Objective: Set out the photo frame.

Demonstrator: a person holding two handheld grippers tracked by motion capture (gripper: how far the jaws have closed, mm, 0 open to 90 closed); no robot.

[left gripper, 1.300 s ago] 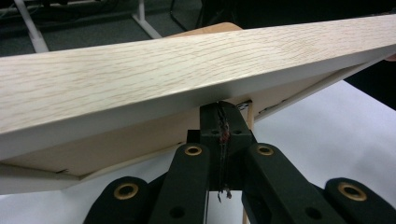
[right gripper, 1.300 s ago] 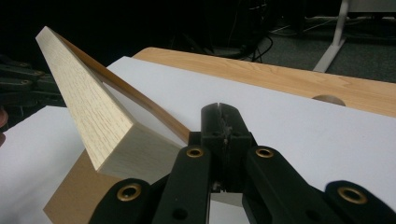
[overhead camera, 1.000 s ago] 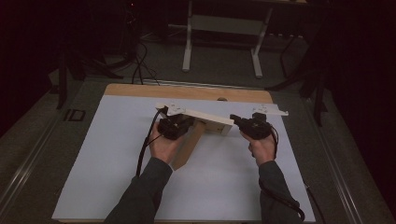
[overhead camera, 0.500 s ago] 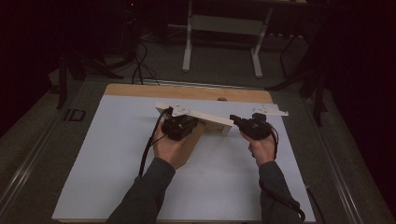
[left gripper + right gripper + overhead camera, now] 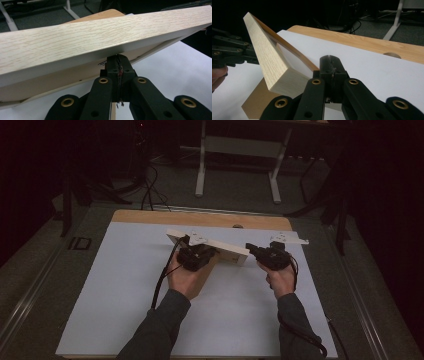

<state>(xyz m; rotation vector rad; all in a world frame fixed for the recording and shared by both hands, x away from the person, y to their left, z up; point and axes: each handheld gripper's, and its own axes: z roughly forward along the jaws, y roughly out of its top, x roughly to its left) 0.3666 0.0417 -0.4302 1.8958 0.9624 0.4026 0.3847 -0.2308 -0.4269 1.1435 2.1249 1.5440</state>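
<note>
A light oak frame (image 5: pixel 222 249) with a brown back panel stands tilted up on the white sheet (image 5: pixel 115 295), its long edge raised. My left gripper (image 5: pixel 205 252) is under that raised edge. In the left gripper view its jaws are shut, with the tips (image 5: pixel 117 57) pressed against the frame's (image 5: pixel 100 35) lower lip. My right gripper (image 5: pixel 249 247) is at the frame's right end. Its jaws are shut, with the tips (image 5: pixel 329 58) beside the frame's corner (image 5: pixel 277 75) and nothing between them. The left gripper's black linkage (image 5: pixel 229 50) shows behind the frame.
The sheet covers most of a wooden table (image 5: pixel 200 216) that has a round hole (image 5: pixel 238 226) near its far edge. Behind the table are a metal stand's legs (image 5: pixel 201 170) and floor cables (image 5: pixel 150 185). The surroundings are dark.
My left hand and gripper have slid a little to the right along the frame's raised edge. The right gripper and the frame have stayed about where they were.
</note>
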